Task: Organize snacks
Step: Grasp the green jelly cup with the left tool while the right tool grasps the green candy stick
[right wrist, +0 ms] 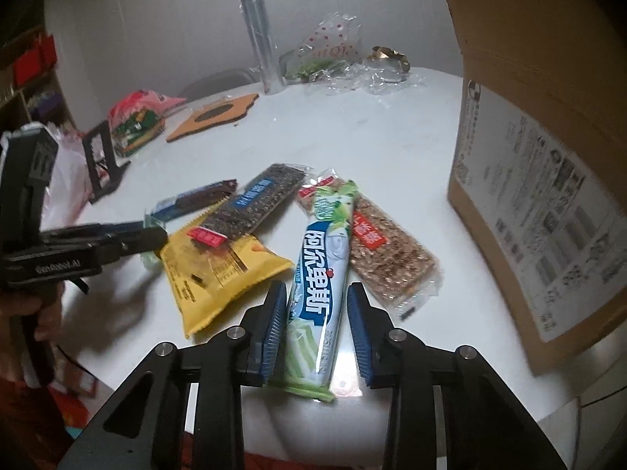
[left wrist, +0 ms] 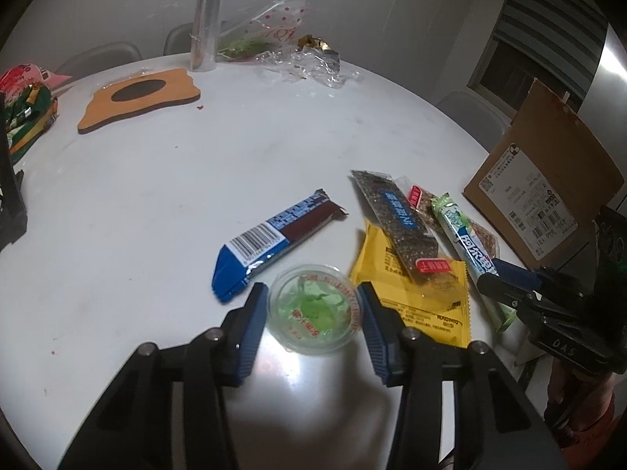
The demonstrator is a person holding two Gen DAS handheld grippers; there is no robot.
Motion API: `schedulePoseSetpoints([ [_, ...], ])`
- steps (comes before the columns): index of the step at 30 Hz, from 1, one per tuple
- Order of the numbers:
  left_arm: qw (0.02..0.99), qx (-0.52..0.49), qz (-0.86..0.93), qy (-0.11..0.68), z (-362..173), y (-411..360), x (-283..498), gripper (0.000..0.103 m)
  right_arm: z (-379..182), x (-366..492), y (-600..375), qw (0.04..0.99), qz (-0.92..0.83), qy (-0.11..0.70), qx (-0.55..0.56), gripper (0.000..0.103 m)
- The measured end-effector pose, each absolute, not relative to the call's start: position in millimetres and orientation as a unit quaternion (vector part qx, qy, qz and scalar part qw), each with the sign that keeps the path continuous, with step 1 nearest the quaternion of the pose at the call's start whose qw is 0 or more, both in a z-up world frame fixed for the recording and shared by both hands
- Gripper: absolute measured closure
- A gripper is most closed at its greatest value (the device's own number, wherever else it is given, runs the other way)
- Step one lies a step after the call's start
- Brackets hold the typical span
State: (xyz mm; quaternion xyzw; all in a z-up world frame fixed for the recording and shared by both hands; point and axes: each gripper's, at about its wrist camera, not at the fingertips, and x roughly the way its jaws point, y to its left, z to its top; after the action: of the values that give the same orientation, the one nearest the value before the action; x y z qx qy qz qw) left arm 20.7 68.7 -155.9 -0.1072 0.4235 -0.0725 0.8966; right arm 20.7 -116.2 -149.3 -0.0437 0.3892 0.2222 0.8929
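Left wrist view: your left gripper [left wrist: 311,313] is spread wide around the jelly cup [left wrist: 313,307], pads not touching, just left of the yellow packet [left wrist: 431,305].
Right wrist view: your right gripper [right wrist: 313,325] gapes astride the green-and-white candy pack [right wrist: 319,278], unclamped, right of the yellow packet [right wrist: 219,274].

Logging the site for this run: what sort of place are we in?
Probably a home dining area: a round white table, grey chairs against the wall, and a steel fridge behind the cardboard box.
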Motion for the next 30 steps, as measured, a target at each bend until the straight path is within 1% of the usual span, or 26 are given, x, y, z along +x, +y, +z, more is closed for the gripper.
schedulePoseSetpoints([
  [10,0.894,-0.112,-0.086,0.426,-156.4,71.8,25.5,0.059,-154.4,21.3,-101.9,0.906,0.188,0.372,-0.075,0.075],
  [11,0.894,-0.111,-0.086,0.426,-156.3,71.6,26.0,0.059,-154.7,21.4,-101.8,0.907,0.185,0.371,-0.075,0.075],
  [12,0.894,-0.109,-0.086,0.426,-155.9,71.3,26.3,0.059,-154.9,21.1,-101.8,0.907,0.186,0.369,-0.074,0.079],
  [20,0.9,-0.094,-0.087,0.417,-145.3,65.1,19.9,0.06,-144.1,12.8,-107.5,0.915,0.183,0.35,-0.086,0.08],
  [25,0.914,-0.083,-0.096,0.384,-110.0,59.5,9.3,0.06,-120.3,2.8,-112.7,0.915,0.224,0.326,-0.081,0.081],
  [30,0.939,-0.037,-0.116,0.322,-42.2,38.1,1.2,0.06,-69.9,-9.0,-121.6,0.914,0.281,0.282,-0.08,0.081],
])
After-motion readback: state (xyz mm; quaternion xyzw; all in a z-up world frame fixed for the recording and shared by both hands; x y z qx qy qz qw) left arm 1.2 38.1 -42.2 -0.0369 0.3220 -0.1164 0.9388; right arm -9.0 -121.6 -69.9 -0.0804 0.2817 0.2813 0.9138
